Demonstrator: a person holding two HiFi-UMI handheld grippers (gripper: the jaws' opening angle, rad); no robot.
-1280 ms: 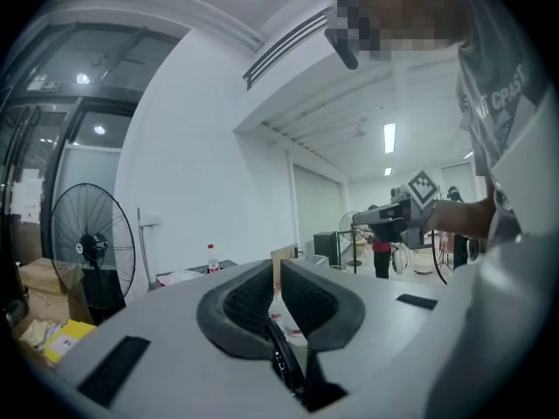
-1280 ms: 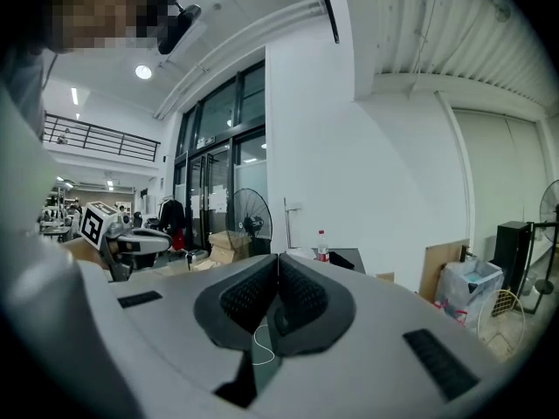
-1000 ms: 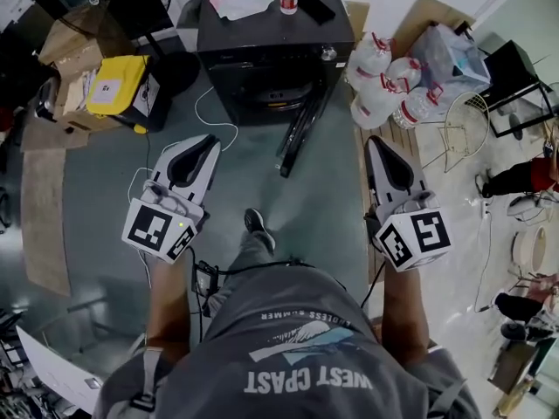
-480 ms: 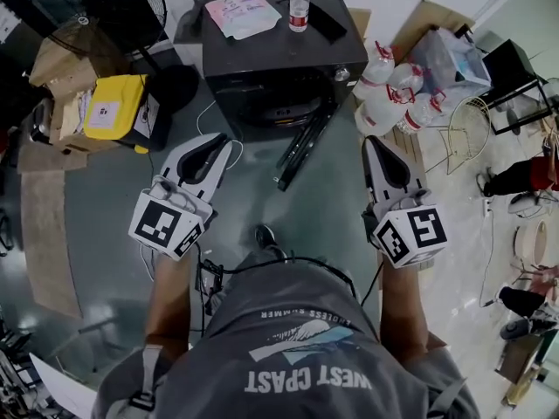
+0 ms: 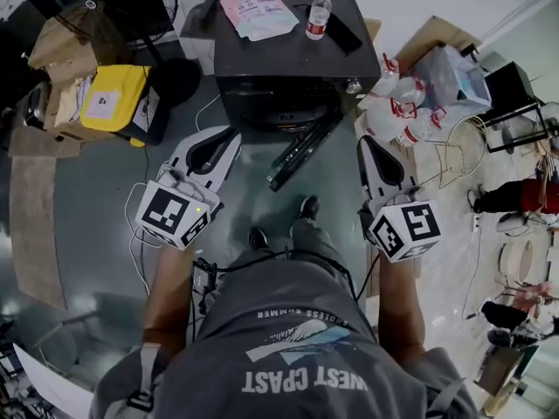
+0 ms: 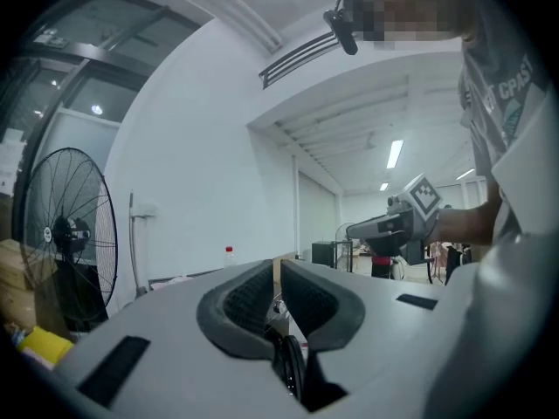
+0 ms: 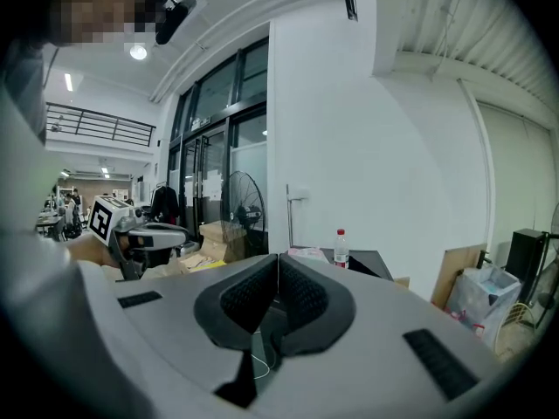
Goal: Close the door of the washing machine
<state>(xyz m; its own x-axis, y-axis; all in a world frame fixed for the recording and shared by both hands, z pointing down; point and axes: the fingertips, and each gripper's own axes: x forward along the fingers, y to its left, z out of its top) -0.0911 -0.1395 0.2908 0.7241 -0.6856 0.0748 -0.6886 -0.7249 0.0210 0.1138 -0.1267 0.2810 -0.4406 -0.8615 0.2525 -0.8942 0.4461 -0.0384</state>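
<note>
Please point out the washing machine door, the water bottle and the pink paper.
washing machine door (image 5: 303, 153), head view, middle of the open panel
water bottle (image 5: 318, 17), head view, middle of its body
pink paper (image 5: 258, 12), head view, its centre

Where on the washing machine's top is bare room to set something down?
The front strip of the washing machine top is bare, this side of the pink paper and bottle. The back half is crowded with those and a black object.
</note>
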